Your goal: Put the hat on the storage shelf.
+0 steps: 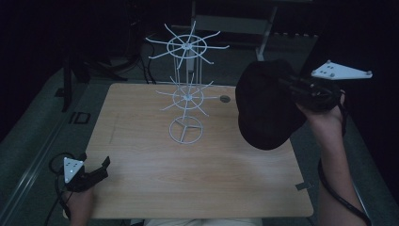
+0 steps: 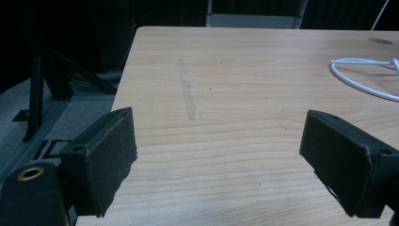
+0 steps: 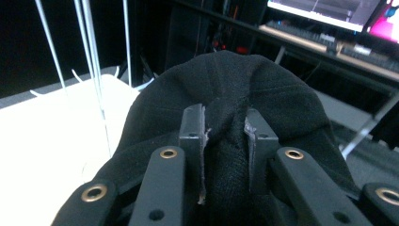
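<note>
A light wooden table (image 1: 197, 160) is seen from above in a dim room. Near its far middle a white wire rack (image 1: 187, 94) stands upright on a ring base, with two tiers of spoke-like hooks, one above the other. A black cap (image 1: 266, 106) is held up in the air over the table's right side, to the right of the rack and apart from it. The cap is gripped by the right gripper (image 3: 226, 141), whose jaws are pinched together on a bunched fold of the cap's fabric, as seen in the right gripper view; thin white wires of the rack are seen to the left there. The left gripper (image 1: 101, 169) is held low at the table's near left corner, well apart from the rack. In the left gripper view its jaws are spread wide with bare table between them, and part of the rack's base ring is seen at the far right
</note>
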### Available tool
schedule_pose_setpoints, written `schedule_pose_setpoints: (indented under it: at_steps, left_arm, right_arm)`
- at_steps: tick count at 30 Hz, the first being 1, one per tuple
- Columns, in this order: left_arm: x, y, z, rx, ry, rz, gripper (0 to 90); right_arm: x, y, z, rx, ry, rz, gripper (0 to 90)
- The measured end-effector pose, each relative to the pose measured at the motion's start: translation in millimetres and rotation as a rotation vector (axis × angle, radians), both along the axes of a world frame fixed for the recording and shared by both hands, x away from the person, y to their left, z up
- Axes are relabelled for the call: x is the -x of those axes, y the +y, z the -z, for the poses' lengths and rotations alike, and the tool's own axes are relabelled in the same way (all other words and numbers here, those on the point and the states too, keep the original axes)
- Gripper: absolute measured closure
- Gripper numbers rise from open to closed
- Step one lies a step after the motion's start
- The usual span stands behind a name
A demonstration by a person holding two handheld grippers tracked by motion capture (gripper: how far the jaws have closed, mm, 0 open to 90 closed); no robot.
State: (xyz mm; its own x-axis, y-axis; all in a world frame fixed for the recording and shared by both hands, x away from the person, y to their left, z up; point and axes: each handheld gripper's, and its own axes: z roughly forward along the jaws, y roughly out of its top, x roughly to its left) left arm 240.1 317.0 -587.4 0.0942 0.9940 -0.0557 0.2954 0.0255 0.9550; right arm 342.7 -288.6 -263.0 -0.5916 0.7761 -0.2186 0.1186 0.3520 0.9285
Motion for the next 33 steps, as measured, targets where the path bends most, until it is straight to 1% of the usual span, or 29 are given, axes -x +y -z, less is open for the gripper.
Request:
schedule_pose_setpoints:
  at_steps: [4,6,7,8,12,13,14,15,18,19,20,21,24,26,27,30,31,32,33]
  left_arm:
    - [0.0,-0.1,-0.1,-0.001,-0.001,0.000,11.9]
    - [-0.1,-0.2,0.0,-0.002,0.002,-0.001,12.1]
    - [-0.1,-0.2,0.0,-0.002,0.002,-0.001,12.1]
    - [-0.1,-0.4,0.1,-0.004,-0.001,-0.001,12.1]
    - [-0.3,-0.4,0.0,-0.005,0.001,0.001,12.1]
    - [-0.3,-0.4,0.0,-0.005,0.001,0.001,12.1]
    - [-0.3,-0.4,0.0,-0.005,0.001,0.001,12.1]
    - [-0.4,-0.5,0.0,-0.005,0.002,0.001,12.1]
    - [-0.3,-0.5,0.0,-0.007,0.001,0.003,12.1]
    - [-0.3,-0.5,0.0,-0.007,0.001,0.003,12.1]
    - [-0.3,-0.5,0.0,-0.007,0.000,0.001,12.1]
    - [-0.4,-0.5,0.0,-0.007,0.002,0.002,12.1]
    - [-0.4,-0.6,0.0,-0.009,0.003,0.002,12.1]
    - [-0.4,-0.9,-0.1,-0.011,0.004,0.001,12.1]
    - [-0.5,-0.9,-0.1,-0.010,0.003,0.002,12.1]
    - [-0.5,-0.8,-0.1,-0.009,0.003,0.003,12.1]
    - [-0.5,-0.8,-0.1,-0.009,0.003,0.003,12.1]
    - [-0.5,-0.8,-0.1,-0.010,0.003,0.002,12.1]
    - [-0.5,-0.8,-0.1,-0.010,0.004,0.003,12.1]
  right_arm:
    - [8.5,4.9,-21.2,-0.003,-0.056,-0.020,73.5]
    - [13.5,7.6,-31.1,-0.003,-0.085,-0.039,73.5]
    - [13.5,7.6,-31.1,-0.003,-0.085,-0.039,73.5]
    - [17.5,10.2,-41.6,-0.003,-0.107,-0.047,73.5]
    - [25.2,16.0,-64.5,-0.009,-0.157,-0.086,73.5]
    - [25.2,16.0,-64.5,-0.009,-0.157,-0.086,73.5]
    - [26.9,18.6,-69.8,-0.005,-0.171,-0.096,73.5]
    - [29.9,24.3,-79.5,-0.001,-0.187,-0.121,73.5]
    - [35.5,34.2,-89.8,0.008,-0.213,-0.140,73.5]
    - [35.5,34.2,-89.8,0.008,-0.213,-0.140,73.5]
    - [38.4,38.1,-92.6,0.011,-0.220,-0.151,73.5]
    - [42.2,43.6,-96.1,0.017,-0.235,-0.171,73.5]
    - [47.7,55.5,-100.9,0.018,-0.251,-0.217,73.4]
    - [48.5,58.2,-101.5,0.018,-0.253,-0.227,73.4]
    - [50.6,67.5,-102.3,0.013,-0.246,-0.264,73.4]
    - [52.0,78.6,-100.7,0.009,-0.240,-0.310,73.4]
    - [52.0,78.6,-100.7,0.009,-0.240,-0.310,73.4]
    - [51.9,82.1,-99.3,0.007,-0.235,-0.326,73.4]
    - [50.6,89.1,-95.0,0.008,-0.220,-0.352,73.4]
